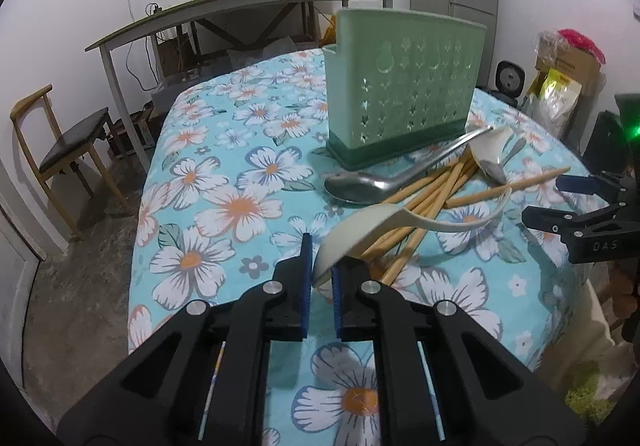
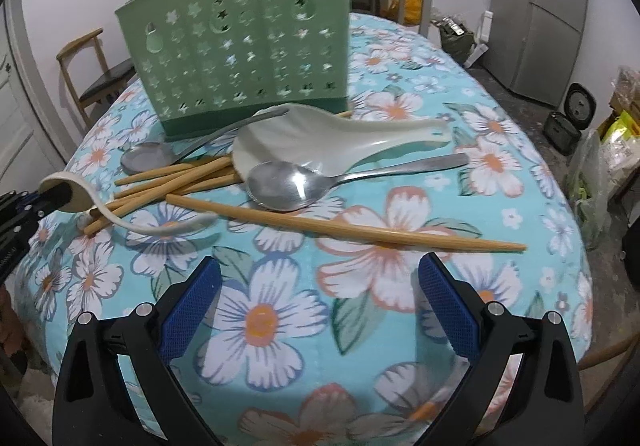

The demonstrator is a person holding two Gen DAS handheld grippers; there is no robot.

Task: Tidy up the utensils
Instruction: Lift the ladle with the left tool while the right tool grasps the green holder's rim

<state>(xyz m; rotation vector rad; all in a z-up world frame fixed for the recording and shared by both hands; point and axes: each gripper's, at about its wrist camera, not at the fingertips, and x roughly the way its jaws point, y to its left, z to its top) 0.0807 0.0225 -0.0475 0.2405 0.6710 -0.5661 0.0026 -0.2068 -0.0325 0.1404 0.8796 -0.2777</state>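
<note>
A: Two claws are what we have. Our left claw [image 1: 322, 266] is pinched on the bowl end of the small white spoon [image 1: 384, 221], so that end is lifted and its thin handle curves away over the chopsticks [image 1: 424, 193].

B: And our right claw [image 2: 320, 286]?

A: Its blue pads stand wide apart with nothing between them, low over the flowered tablecloth [image 2: 264, 318].

B: Where is everything from the green holder [image 2: 244, 45]?

A: The holder stands upright on the cloth. Just in front of it lie the big white spoon [image 2: 320, 141], two metal spoons [image 2: 296, 185] and the chopsticks in a pile. One chopstick [image 2: 344, 226] lies alone, nearest our right claw.
</note>
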